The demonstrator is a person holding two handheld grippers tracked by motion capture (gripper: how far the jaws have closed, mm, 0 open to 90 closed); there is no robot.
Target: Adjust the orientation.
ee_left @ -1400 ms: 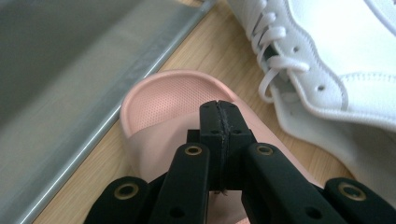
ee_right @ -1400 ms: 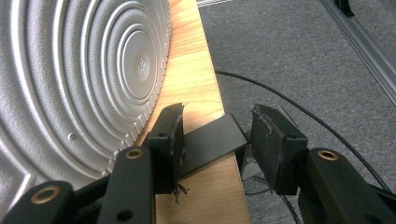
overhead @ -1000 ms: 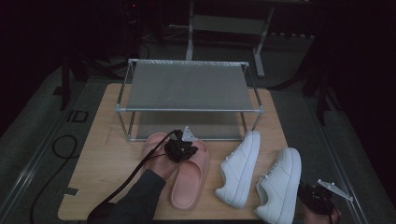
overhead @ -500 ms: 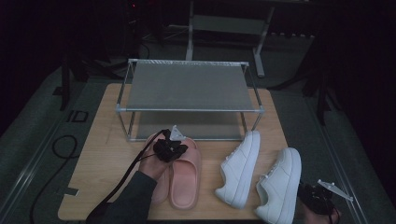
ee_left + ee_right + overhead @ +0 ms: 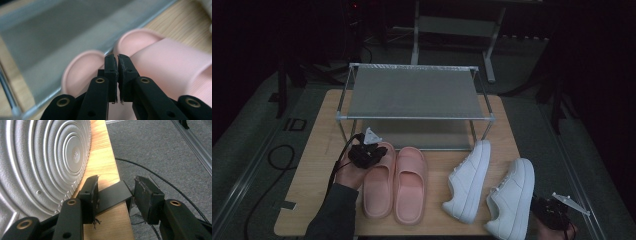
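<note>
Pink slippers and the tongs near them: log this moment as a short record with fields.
slippers: pink pair, side by side on the wooden table, toes toward the rack
left tongs: shut, nothing between the jaws, above the slippers' toes
right tongs: open, holding nothing, at the table's near right corner beside a white sneaker
second sneaker: between the slippers and the first sneaker
rack shelves: bare

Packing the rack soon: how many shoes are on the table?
4, all in front of the rack: left slipper, right slipper, then two white sneakers, one mid-right, one at the right edge.
</note>
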